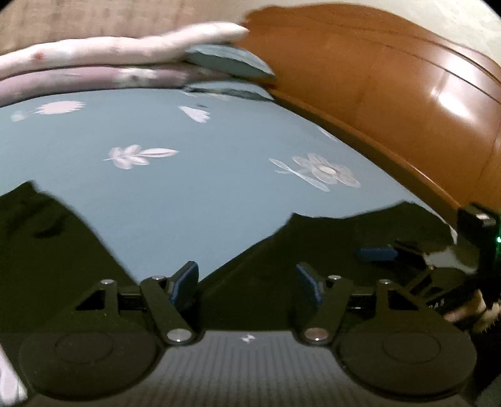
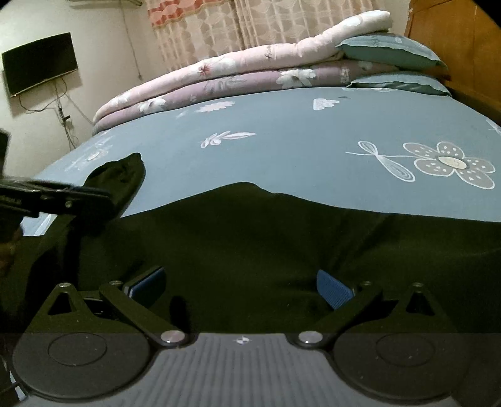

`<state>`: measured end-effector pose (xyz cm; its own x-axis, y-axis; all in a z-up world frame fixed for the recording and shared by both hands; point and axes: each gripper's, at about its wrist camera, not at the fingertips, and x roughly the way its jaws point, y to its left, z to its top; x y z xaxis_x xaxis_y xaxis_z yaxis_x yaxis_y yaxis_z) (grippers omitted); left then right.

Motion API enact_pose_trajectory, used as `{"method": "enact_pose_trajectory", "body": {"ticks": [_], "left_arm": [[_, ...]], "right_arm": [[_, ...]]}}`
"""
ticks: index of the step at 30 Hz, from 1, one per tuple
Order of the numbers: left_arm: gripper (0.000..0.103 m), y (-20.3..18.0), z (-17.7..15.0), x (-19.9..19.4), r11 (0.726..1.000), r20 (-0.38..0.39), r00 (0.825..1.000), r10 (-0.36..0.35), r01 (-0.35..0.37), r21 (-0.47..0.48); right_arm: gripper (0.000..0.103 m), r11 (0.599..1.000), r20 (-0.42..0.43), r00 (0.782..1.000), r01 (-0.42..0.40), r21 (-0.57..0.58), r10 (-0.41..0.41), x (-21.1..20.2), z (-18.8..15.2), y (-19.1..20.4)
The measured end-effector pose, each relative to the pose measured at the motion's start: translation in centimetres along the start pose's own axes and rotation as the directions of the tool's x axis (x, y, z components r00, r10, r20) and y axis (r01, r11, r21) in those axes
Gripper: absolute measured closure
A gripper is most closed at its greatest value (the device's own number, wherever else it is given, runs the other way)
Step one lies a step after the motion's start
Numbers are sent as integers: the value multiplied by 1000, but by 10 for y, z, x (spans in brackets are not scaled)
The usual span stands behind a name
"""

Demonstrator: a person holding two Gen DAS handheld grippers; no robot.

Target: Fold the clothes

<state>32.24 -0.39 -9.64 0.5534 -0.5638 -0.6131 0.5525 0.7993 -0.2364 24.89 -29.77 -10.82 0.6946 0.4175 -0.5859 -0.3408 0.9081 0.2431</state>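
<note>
Dark, nearly black cloth is lying across the near part of the bed: the garment (image 2: 250, 244) is spreading over the blue-grey bedsheet (image 2: 281, 150), which is printed with pale flowers and leaves. In the right wrist view the garment is filling the whole lower middle of the picture, its far edge rising to a low peak, and one sleeve-like end (image 2: 122, 175) is reaching toward the left side of the bed.

The right tongs (image 2: 241, 289) are standing apart, their blue pads (image 2: 333, 289) hovering wide over the dark cloth; no fold of it is showing pinched between them, though whether the tips are touching the fabric cannot be told. The left tongs (image 1: 247, 283) are also standing apart, at a narrower gap. Between their pads (image 1: 184, 281) the edge of the garment (image 1: 297, 250) and a wedge of bare sheet are showing, and nothing is visibly being squeezed.

In the left wrist view the right tongs (image 1: 416, 260) are appearing at the right edge, low over the cloth, beside the bed's glossy wooden footboard or side panel (image 1: 375, 94). In the right wrist view the left tongs (image 2: 56, 194) are reaching in from the left, blurred, just in front of the sleeve-like end.

At the far side of the bed, folded pink and mauve quilts (image 2: 219, 78) are lying stacked, with two blue-grey pillows (image 2: 391, 53) beside them. A dark screen (image 2: 40, 62) is hanging on the wall, and patterned curtains (image 2: 250, 28) are hanging behind the quilts.
</note>
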Motion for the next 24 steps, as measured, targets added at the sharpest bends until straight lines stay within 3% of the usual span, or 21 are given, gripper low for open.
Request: {"method": "enact_pose_trajectory", "body": {"ticks": [1,4,9,15,20,24], "left_arm": [[60,2,2,6,1000,-25,1000,-8,9,25],[62,9,6,22,996,-105,994,-15,24,89],[65,25,3,32,995,-192,981,-15,34,97],[68,21,2,10,988,-186,982,-30,57,144],[68,22,11,21,987,-205,978,-46,76,141],[68,27,36,29,983,-122,975,-185,186,-4]], "right_arm": [[0,1000,2,1000,-7,11,7,-1,0,-1],[0,998,9,1000,-27,48,26,-4,2,-6],[0,997,32,999,-45,61,43,-8,6,-6],[0,997,52,997,-66,51,63,-12,7,-4],[0,997,57,997,-63,51,60,-13,7,-3],[0,994,54,996,-77,78,73,-12,7,-6]]}}
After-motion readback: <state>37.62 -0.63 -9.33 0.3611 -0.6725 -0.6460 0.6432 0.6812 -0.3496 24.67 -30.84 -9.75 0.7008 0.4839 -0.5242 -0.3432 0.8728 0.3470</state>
